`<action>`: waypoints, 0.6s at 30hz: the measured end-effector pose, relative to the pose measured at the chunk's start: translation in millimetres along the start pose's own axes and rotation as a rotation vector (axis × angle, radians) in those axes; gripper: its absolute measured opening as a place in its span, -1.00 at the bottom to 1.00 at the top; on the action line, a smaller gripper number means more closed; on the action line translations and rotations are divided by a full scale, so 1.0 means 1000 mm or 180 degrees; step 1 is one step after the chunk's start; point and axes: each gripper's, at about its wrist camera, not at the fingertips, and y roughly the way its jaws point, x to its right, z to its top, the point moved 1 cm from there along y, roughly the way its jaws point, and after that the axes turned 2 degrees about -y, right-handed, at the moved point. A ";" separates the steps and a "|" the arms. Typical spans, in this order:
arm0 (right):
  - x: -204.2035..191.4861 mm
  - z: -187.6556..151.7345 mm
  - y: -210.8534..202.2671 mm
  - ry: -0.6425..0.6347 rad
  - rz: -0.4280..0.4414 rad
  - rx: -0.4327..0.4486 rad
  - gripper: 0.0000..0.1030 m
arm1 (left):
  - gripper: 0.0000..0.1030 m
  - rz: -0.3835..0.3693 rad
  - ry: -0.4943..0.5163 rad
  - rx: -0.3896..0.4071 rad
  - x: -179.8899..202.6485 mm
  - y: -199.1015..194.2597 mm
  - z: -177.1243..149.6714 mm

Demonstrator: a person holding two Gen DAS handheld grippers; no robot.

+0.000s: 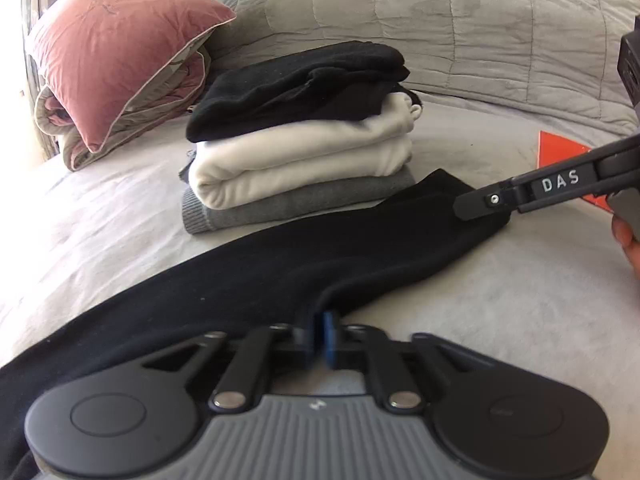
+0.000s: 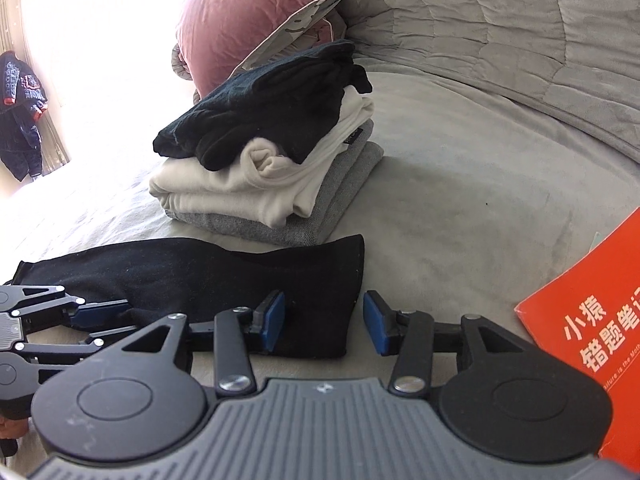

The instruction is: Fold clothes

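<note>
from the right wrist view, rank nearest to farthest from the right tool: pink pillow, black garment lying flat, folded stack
1. black garment, between and just beyond the right tool
2. folded stack, behind the garment, centre
3. pink pillow, behind the stack, upper left

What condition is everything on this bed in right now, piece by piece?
Long black garment: lying flat, partly folded.
Left gripper: shut on the black garment's edge.
Right gripper: open, over the garment's end.
Stack of black, white and grey clothes: folded, piled.
Pink pillow: propped upright.
Orange booklet: closed, flat.
</note>
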 end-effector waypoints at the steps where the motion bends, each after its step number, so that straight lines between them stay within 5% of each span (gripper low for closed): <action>1: 0.000 0.000 -0.001 0.0003 0.0000 0.0004 -0.07 | -0.94 -0.0054 -0.0070 0.0007 0.000 -0.001 0.001; 4: 0.003 0.001 -0.002 0.0017 0.0000 0.0020 -0.07 | -0.86 -0.0228 -0.0249 -0.0014 -0.001 0.000 0.003; 8: 0.007 0.003 -0.003 0.0041 0.0001 0.0043 -0.07 | -0.37 -0.0463 -0.0388 -0.0002 -0.004 -0.003 0.005; 14: 0.013 0.021 0.005 0.0058 0.0105 0.0136 -0.07 | -0.37 -0.0581 -0.0635 0.0098 -0.012 -0.003 0.013; 18: 0.019 0.033 0.026 0.0086 0.0055 0.0090 -0.07 | -0.37 -0.0545 -0.0525 0.0057 -0.004 0.006 0.017</action>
